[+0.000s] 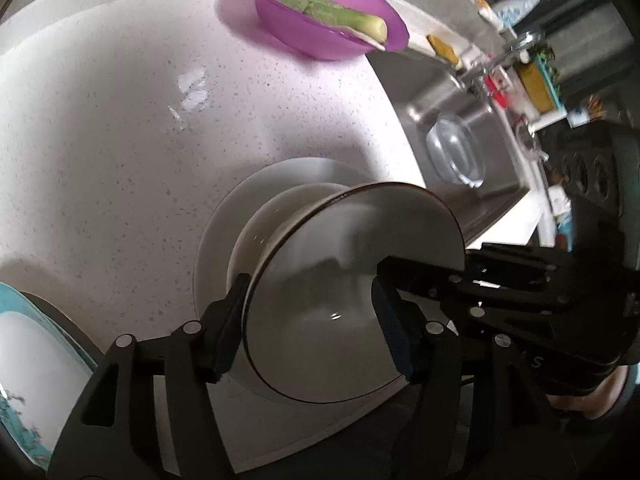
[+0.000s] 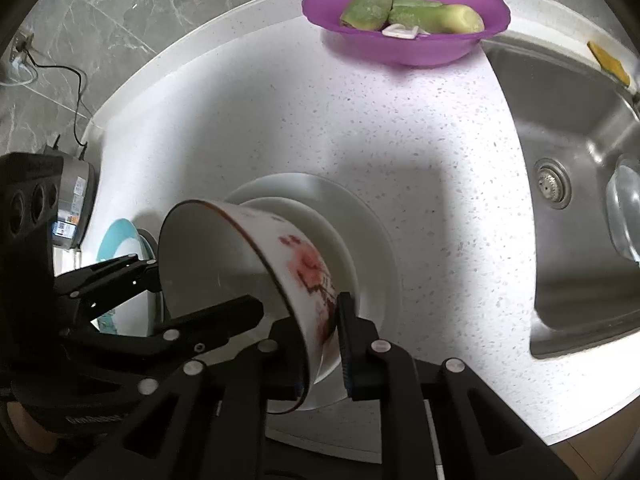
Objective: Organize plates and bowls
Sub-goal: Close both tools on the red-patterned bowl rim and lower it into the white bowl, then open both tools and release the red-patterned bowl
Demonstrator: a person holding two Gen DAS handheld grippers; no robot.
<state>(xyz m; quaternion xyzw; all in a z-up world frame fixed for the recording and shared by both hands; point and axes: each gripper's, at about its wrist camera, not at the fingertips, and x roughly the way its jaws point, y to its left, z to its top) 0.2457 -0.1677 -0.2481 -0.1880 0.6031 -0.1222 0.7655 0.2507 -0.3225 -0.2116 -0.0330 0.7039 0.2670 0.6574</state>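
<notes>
On the far left of the pale speckled stone table (image 2: 256, 92), a round plate with a turquoise rim (image 2: 116, 236) lies beside a steel-sided appliance (image 2: 74, 200), with a black cable (image 2: 76, 92) running up the grey marbled wall behind. Near the middle, a wide white plate (image 2: 360, 216) rests flat on the table with a smaller white dish (image 2: 320, 224) sitting on it. Over that stack a white porcelain bowl with a dark rim and red flower painting (image 2: 308, 264) is tilted steeply on its side, its mouth turned leftward in the right wrist view. The left gripper (image 1: 308, 320) straddles the bowl's rim with its jaws apart, one finger (image 1: 230, 316) outside the wall and the other inside the bowl; the pads do not press on it. The right gripper (image 2: 320, 344) has its jaws clamped on the bowl's wall, a ribbed pad (image 2: 346, 344) against the painted outside. Farther back and to the right, a translucent purple plastic bowl (image 2: 404, 40) holds pale green vegetable pieces (image 2: 372, 4). At the right, a stainless steel sink (image 2: 568, 132) is set into the table, with a clear glass lid (image 1: 456, 152) lying inside it and a yellow sponge (image 2: 610, 62) on its far edge.
</notes>
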